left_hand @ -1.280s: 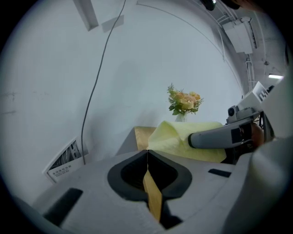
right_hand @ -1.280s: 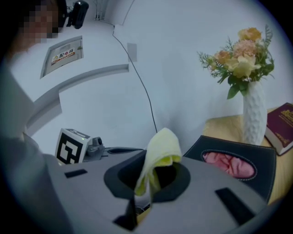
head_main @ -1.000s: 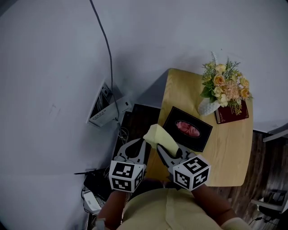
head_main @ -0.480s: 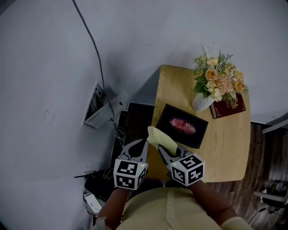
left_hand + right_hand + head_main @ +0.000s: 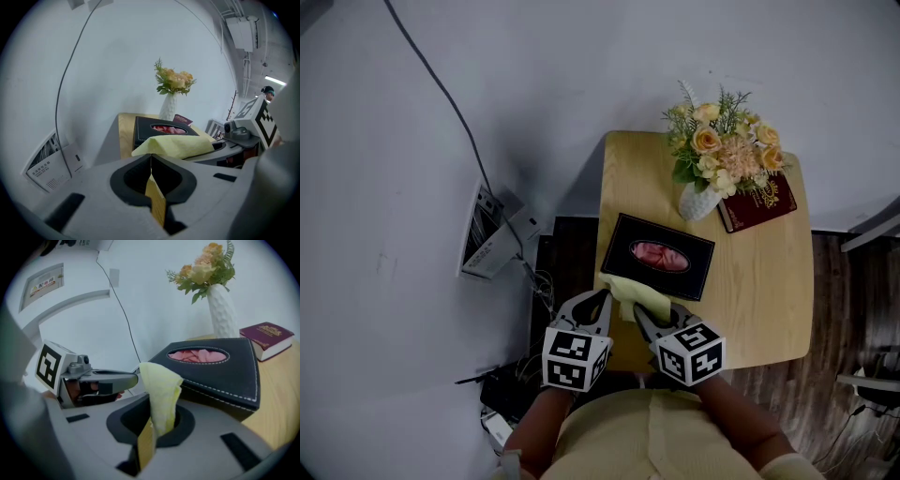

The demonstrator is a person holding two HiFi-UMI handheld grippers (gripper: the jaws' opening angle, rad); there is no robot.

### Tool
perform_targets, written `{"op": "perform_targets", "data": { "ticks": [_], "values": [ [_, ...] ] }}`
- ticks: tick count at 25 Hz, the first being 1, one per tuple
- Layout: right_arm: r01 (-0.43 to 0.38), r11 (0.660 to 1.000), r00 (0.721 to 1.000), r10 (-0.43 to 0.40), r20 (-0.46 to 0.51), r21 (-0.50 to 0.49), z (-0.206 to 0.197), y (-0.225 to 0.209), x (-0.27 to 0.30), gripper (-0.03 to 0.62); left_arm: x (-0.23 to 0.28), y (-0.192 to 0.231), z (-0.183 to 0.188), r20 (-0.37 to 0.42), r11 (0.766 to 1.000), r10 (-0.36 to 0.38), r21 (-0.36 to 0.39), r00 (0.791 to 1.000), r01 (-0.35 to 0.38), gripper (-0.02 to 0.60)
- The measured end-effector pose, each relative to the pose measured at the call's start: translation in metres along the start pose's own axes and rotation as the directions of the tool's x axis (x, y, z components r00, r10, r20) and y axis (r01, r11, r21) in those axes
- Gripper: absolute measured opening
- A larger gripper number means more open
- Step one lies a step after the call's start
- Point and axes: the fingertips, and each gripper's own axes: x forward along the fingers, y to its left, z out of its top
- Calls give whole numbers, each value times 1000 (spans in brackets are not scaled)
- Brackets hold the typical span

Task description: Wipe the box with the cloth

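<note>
My right hand-held gripper (image 5: pixel 640 315) pinching the yellow cloth (image 5: pixel 634 292), cloth at the near edge of the black box (image 5: pixel 621 246) on the table (image 5: pixel 750 300), my left hand-held gripper (image 5: pixel 601 300) pressed together, empty

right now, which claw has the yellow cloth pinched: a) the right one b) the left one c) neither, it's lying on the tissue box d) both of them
a: the right claw is shut on the yellow cloth, which stands up from between its jaws, while the left claw is shut with nothing in it.
</note>
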Motion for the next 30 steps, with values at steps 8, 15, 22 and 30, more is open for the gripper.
{"op": "perform_targets", "data": {
  "ticks": [8,15,22,30],
  "values": [
    [76,995,997,-78,22,67,-9,-27,-23,35,22,-26,-3,-43,995,-83,46,996,85,21],
    [145,982,988,-150,35,122,-20,-49,-50,35,37,-57,-3,-74,978,-175,102,982,182,21],
    [212,961,974,-223,44,175,-34,-71,-76,36,51,-91,-5,-116,948,-260,159,958,277,21],
    [230,950,968,-245,48,213,-42,-81,-104,35,57,-130,-1,-142,908,-348,194,927,371,21]
  ]
}}
